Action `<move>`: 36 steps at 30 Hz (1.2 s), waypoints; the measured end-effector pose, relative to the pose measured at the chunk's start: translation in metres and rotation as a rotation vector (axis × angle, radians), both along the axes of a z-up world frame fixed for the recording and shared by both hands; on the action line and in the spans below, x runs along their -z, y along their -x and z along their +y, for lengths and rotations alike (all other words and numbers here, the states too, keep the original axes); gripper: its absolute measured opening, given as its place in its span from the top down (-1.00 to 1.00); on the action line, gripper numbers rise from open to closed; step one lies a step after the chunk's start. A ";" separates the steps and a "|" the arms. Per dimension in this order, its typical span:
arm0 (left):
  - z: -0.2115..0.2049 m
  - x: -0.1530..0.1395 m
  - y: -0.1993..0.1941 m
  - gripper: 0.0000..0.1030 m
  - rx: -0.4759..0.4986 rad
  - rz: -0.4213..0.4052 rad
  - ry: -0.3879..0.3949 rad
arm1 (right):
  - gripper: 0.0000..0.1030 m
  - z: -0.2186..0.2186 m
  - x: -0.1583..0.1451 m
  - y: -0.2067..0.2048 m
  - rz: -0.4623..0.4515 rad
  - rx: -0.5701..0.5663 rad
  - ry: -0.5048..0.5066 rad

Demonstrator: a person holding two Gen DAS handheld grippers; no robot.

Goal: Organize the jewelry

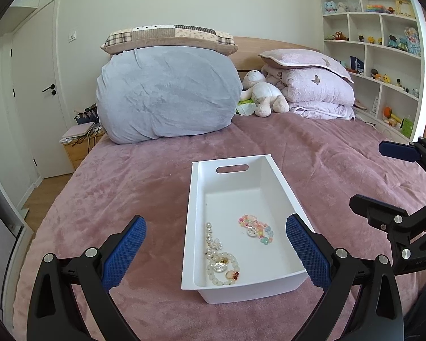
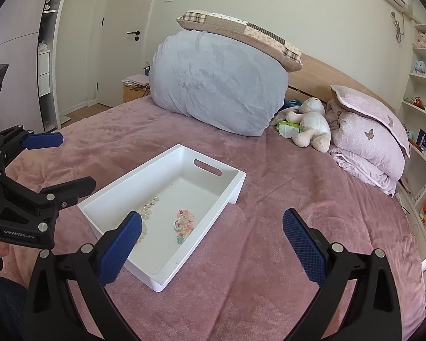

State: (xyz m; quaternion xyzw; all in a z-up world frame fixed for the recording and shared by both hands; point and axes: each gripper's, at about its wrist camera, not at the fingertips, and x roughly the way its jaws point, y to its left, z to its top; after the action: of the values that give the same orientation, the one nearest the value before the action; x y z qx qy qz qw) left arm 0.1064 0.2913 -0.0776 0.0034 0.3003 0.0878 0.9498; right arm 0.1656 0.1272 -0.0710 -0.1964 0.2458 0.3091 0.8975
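A white plastic bin [image 1: 272,179] [image 2: 230,182] with handle cut-outs sits on the pink bed. Inside lie a pearl and jade bead bracelet pile [image 1: 220,258] [image 2: 148,207] and a pastel multicoloured bead bracelet [image 1: 257,228] [image 2: 184,223]. My left gripper [image 1: 215,255] is open and empty, held above the near end of the bin. My right gripper [image 2: 213,244] is open and empty, above the bin's near right side and the blanket. Each gripper shows in the other's view, the right [image 1: 394,187] and the left [image 2: 51,164], both open.
The pink blanket [image 1: 122,187] covers the bed. A big grey cushion [image 1: 167,96] with a patchwork pillow, a plush toy [image 1: 265,93] and folded lilac bedding [image 1: 318,91] lie at the headboard. Toy shelves [image 1: 375,45] stand at right, a nightstand [image 1: 79,145] at left.
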 end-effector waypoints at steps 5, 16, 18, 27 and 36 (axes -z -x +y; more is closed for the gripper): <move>-0.001 -0.001 0.000 -0.93 0.004 -0.007 0.011 | -0.91 0.001 -0.001 -0.001 0.000 0.001 0.001; -0.006 -0.002 0.000 -0.93 0.011 -0.009 0.007 | -0.91 0.000 -0.001 -0.001 0.003 -0.001 0.001; -0.007 -0.002 0.000 -0.93 0.014 -0.006 0.009 | -0.91 0.000 -0.001 -0.001 0.003 -0.001 0.001; -0.005 0.000 -0.001 -0.93 0.005 -0.003 0.024 | -0.91 -0.001 -0.001 -0.002 0.006 0.001 0.002; -0.006 0.003 0.006 -0.93 0.038 -0.056 0.056 | -0.91 0.003 0.003 0.000 0.015 0.001 0.006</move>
State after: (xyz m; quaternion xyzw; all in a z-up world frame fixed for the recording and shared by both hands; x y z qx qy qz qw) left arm 0.1001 0.2853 -0.0808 -0.0199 0.2757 0.0615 0.9591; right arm 0.1660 0.1300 -0.0738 -0.1964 0.2537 0.3092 0.8952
